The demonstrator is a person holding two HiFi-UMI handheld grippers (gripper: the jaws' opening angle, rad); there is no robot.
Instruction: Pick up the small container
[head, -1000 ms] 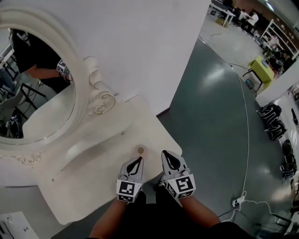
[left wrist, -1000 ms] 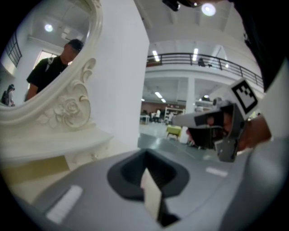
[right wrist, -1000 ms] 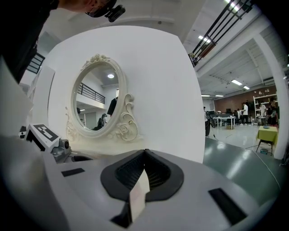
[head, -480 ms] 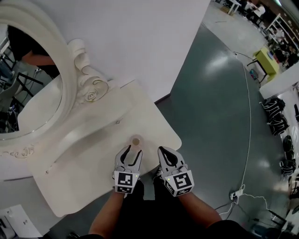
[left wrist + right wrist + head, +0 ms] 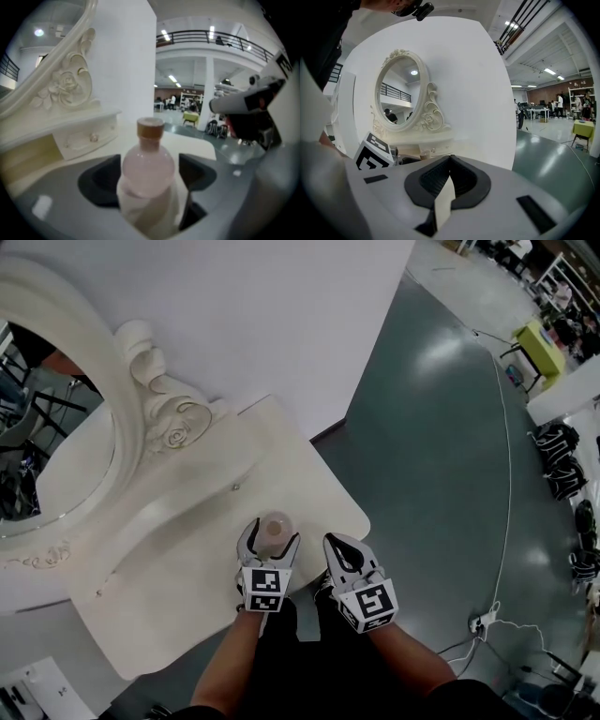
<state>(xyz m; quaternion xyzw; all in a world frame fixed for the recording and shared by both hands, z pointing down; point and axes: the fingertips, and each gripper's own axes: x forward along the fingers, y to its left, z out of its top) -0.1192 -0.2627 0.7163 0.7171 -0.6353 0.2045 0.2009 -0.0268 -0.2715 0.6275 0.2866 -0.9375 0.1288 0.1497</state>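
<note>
- We see a cream dressing table (image 5: 187,549) against a white wall (image 5: 281,324); grey floor (image 5: 431,456) lies toward 3 o'clock.
- A carved oval mirror (image 5: 47,465) stands at 9 o'clock.
- The small container (image 5: 275,528), a capped pink bottle, stands near the table's 5 o'clock edge, between the jaws of the left gripper (image 5: 271,540), which have just been opening and stand wide.
- The right gripper (image 5: 337,545), at the bottle's 3 o'clock, has its jaws together and empty.

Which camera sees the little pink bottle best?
The left gripper view: the bottle is close and centred, with its cap and pink body clear. In the head view the bottle looks small, seen from above. The right gripper view barely shows it.
</note>
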